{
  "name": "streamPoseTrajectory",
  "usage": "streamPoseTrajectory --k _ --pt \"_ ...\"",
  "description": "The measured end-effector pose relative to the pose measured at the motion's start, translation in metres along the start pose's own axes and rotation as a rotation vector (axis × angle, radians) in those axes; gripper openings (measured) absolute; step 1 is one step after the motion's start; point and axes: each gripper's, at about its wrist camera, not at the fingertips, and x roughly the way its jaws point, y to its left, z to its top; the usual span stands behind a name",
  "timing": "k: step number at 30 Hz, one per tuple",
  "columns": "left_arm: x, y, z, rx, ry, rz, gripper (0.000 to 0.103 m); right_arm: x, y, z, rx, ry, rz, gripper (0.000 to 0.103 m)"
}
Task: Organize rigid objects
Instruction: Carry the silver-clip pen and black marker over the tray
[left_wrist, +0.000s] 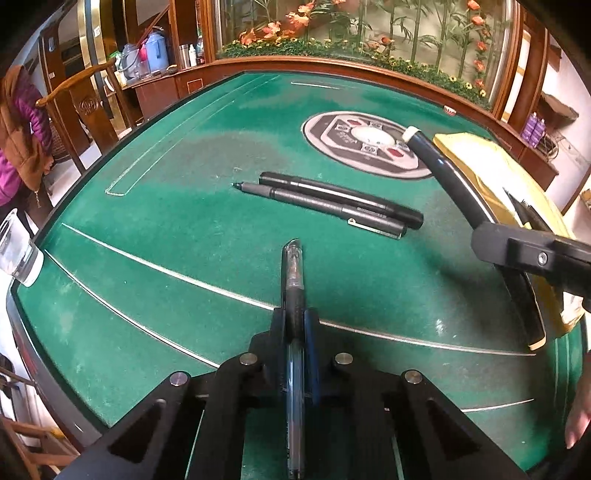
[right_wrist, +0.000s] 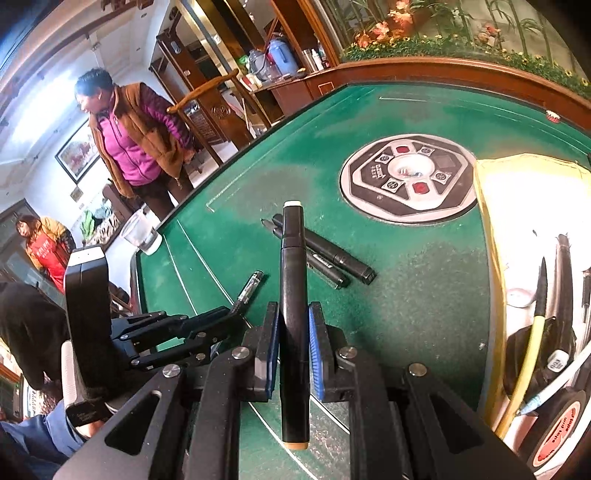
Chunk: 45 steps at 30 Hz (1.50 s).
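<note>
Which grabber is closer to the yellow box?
Right. The right gripper, holding a black marker, hangs over the yellow box's edge; the left gripper, holding a clear pen, sits farther left.

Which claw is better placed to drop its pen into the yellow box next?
Probably the right claw: its marker sits beside the yellow box. The left claw, holding the clear pen, is farther away.

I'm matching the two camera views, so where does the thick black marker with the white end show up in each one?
Left wrist view: thick black marker with white end, right side, held by the right claw.
Right wrist view: marker, centre foreground, clamped upright.
Shared landmark: round grey centre panel.
</note>
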Motion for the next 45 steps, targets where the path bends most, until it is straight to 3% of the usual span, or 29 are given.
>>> streamPoseTrajectory --k 13,45 --pt "-0.025 -0.014 0.026 -0.018 -0.043 -0.106 0.01 -0.048 -0.027 0.001 0.095 -0.115 0.019 0.014" --pt "-0.064 -0.09 0.06 0.068 -0.098 -0.237 0.009 -0.079 -0.057 0.001 0.184 -0.189 0.019 0.014"
